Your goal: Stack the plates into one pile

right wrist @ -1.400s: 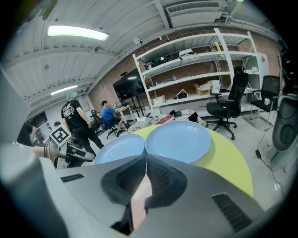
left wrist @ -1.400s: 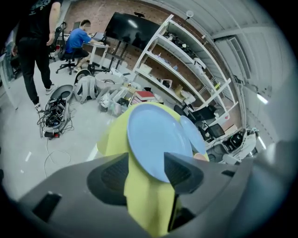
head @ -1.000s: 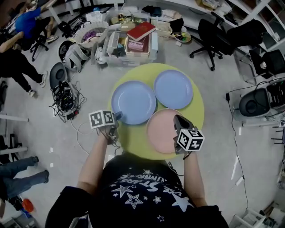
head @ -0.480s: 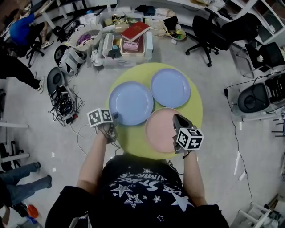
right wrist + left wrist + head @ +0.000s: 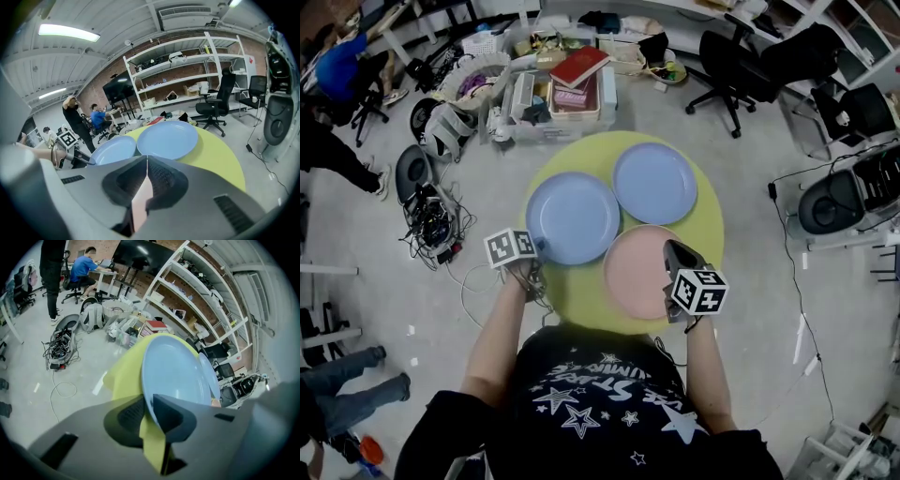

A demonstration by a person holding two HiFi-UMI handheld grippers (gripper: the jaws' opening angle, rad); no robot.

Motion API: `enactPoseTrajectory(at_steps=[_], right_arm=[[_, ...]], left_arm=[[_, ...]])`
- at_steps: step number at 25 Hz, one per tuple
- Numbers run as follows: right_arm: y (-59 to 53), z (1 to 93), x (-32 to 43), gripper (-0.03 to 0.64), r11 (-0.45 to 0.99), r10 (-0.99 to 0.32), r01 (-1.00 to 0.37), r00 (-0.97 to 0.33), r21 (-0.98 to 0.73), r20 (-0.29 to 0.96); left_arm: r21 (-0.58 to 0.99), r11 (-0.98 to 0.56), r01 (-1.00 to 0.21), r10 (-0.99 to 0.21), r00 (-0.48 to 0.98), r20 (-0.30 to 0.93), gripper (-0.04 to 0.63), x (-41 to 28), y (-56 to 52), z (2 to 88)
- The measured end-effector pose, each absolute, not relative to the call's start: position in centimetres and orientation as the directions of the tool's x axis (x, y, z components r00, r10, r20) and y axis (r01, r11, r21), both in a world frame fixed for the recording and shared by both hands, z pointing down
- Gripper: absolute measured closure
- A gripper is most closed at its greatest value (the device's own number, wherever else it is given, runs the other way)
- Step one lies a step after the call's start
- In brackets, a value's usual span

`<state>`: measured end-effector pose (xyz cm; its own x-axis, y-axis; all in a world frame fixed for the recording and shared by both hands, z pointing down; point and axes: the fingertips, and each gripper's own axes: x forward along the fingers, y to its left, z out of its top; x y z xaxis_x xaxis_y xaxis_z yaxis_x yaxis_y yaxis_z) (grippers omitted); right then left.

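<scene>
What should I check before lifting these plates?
1. Grip of left gripper on near blue plate: ok. Its jaws have just been closing, with the rim between them and the pads meeting it.
2. Grip of right gripper on pink plate: ok, shut on the rim.
3. Top of far blue plate bare: ok.
4. Rims clear of each other: cannot tell, they lie very close.
5. Held plates flat on table: ok, they look flat.

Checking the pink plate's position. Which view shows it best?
The head view: the pink plate shows almost whole on the yellow table. The right gripper view shows only a rim sliver between its jaws; the left gripper view, hardly anything.
</scene>
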<state>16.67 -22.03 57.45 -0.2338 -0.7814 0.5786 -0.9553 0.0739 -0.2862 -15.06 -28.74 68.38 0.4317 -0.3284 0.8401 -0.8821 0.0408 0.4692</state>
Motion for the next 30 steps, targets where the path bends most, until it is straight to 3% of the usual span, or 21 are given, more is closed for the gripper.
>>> enactPoseTrajectory(at_steps=[13, 30], right_arm=[[-21.8, 56.8, 15.9, 0.600, 0.091, -0.791, -0.954, -0.243, -0.285, 0.561], [-21.5, 56.3, 15.7, 0.601, 0.091, -0.809, -0.951, -0.244, -0.295, 0.535]], left_arm=[[0.500, 0.044, -0.865, -0.461, 0.427, 0.778, 0.565, -16.9, -29.7, 65.6], [0.562, 0.031, -0.827, -0.532, 0.462, 0.710, 0.566, -18.6, -28.6, 62.5]])
